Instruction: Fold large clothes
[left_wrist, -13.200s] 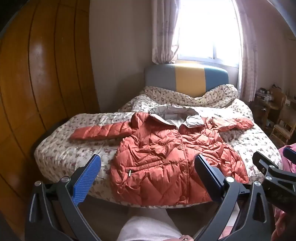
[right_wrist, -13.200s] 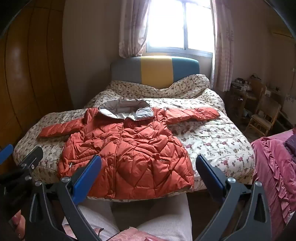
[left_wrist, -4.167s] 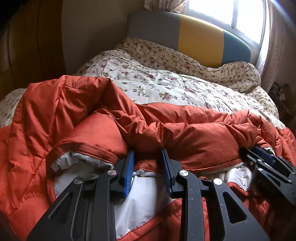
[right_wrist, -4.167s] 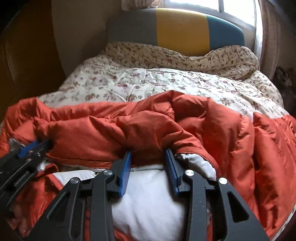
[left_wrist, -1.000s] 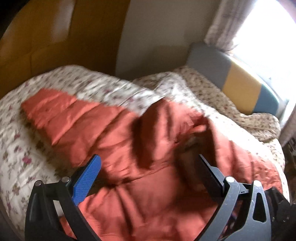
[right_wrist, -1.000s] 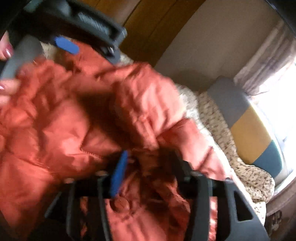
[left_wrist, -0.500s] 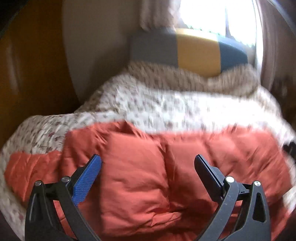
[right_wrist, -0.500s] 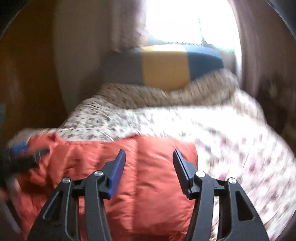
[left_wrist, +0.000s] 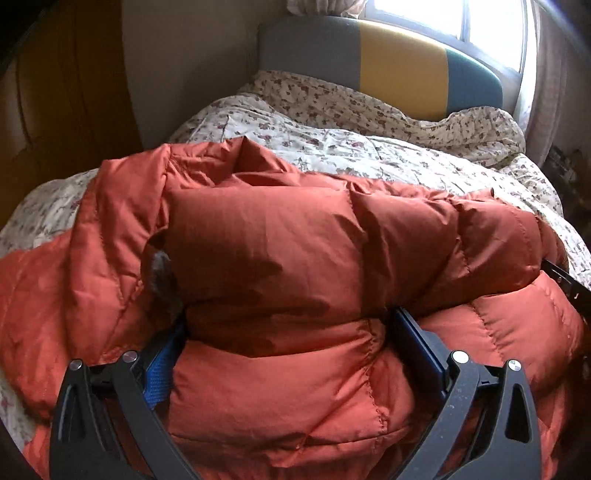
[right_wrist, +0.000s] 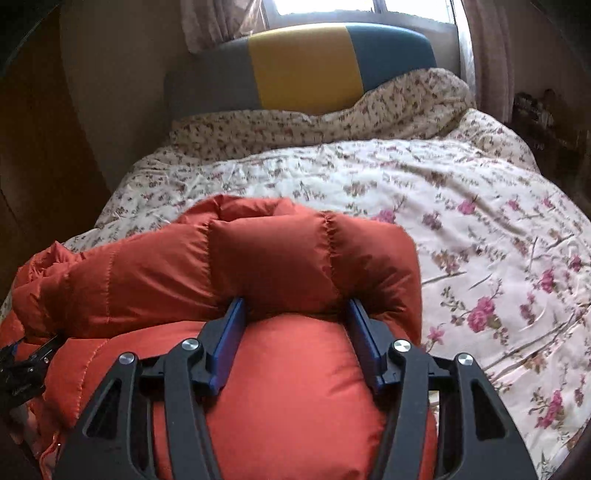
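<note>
An orange puffer jacket (left_wrist: 280, 258) is lying in a folded, bunched heap at the near end of a bed (left_wrist: 369, 147), on a floral quilt (right_wrist: 461, 221). The left tool (left_wrist: 288, 339) is sitting spread wide around a thick padded fold, its blue pads pressing into the fabric on either side; its fingertips are sinking out of sight under the fold, so whether it is truly gripping is hard to say. The right tool (right_wrist: 295, 325) is straddling the jacket's right end in the same way, with a puffy roll bulging over and hiding its tips. A dark patch is showing in a gap of the jacket on the left, too dim to identify. A grey, yellow and teal headboard (right_wrist: 303, 62) is standing behind, under a bright window (left_wrist: 491, 29) partly cut off by the frame.
</note>
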